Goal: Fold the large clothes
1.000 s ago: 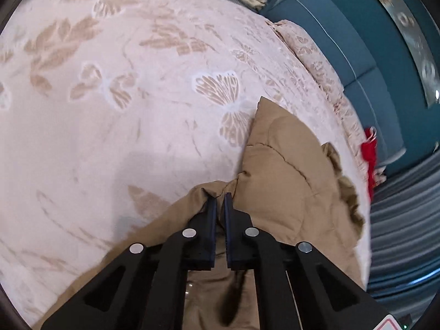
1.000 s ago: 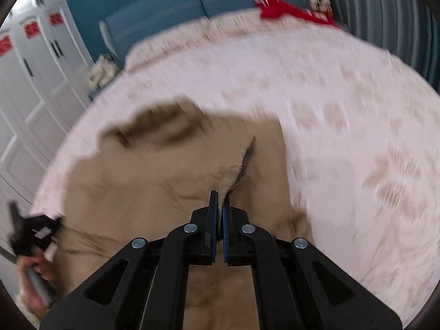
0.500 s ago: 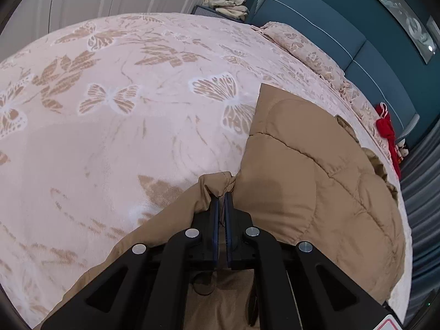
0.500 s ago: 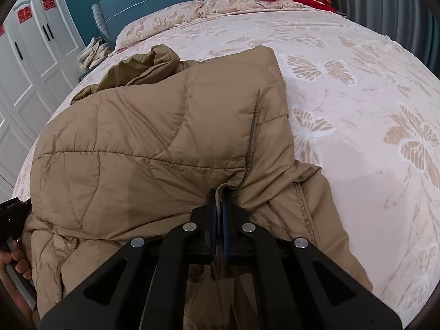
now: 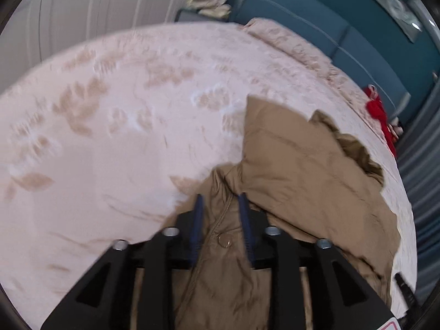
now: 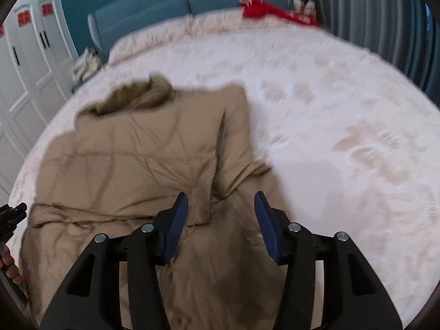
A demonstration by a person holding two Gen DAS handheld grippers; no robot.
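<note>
A large tan quilted coat (image 5: pixel 302 170) lies folded on the pink butterfly bedspread (image 5: pixel 110 137). My left gripper (image 5: pixel 220 202) is open, its blue pads (image 5: pixel 198 214) on either side of the coat's edge near a snap button (image 5: pixel 225 238). In the right wrist view the coat (image 6: pixel 132 159) spreads left of centre with its darker hood (image 6: pixel 129 96) at the far end. My right gripper (image 6: pixel 221 202) is wide open just above the coat's near fold. The left gripper (image 6: pixel 11 217) shows at that view's left edge.
A red garment (image 6: pixel 264 11) lies by the pillows (image 6: pixel 165 35) at the teal headboard (image 6: pixel 165 2). White wardrobe doors (image 6: pixel 27 55) stand on the left. Grey curtains (image 6: pixel 371 8) hang on the right. A nightstand holds folded cloth (image 5: pixel 209 2).
Both grippers were shut on the coat's edge and have opened, letting the coat go onto the bed. Both views are blurred from movement and have drawn back slightly.
</note>
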